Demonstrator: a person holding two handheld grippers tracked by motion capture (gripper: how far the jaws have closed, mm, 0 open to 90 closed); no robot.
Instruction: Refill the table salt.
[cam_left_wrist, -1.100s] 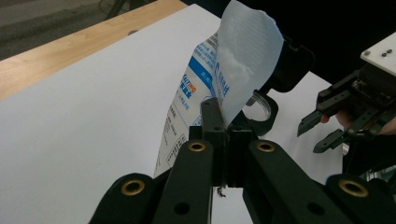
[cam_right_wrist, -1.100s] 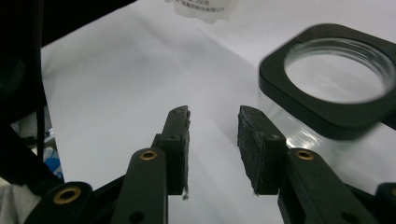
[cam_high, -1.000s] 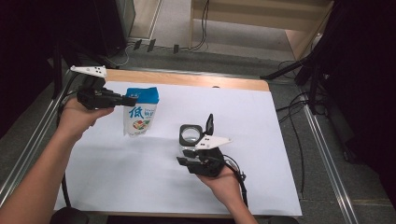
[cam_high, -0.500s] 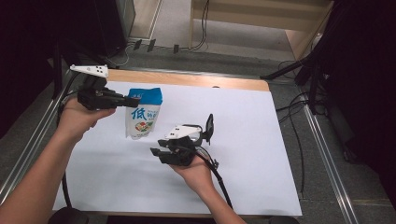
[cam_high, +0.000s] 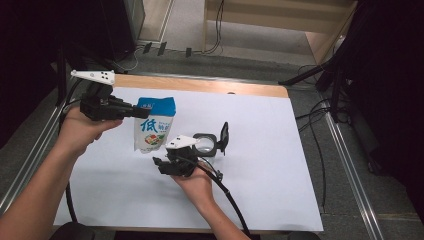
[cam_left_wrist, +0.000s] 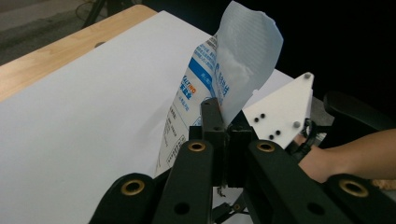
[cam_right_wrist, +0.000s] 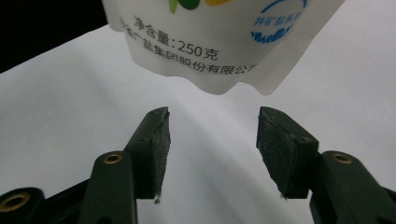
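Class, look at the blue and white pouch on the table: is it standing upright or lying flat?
Upright. The pouch hangs vertically, its top edge pinched by the shut left gripper, its bottom edge just above the white sheet.

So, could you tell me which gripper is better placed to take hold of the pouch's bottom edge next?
Right. The right gripper is open just short of the pouch bottom, which hangs before its jaws. The left gripper is shut on the pouch's top corner, holding it up.

Pouch (cam_high: 154, 127) upright on sheet (cam_high: 280, 150), left gripper (cam_high: 131, 111) at pouch's top left edge, right gripper (cam_high: 159, 164) before pouch's base, jar (cam_high: 206, 145) right of pouch, lid (cam_high: 224, 137) beyond jar.
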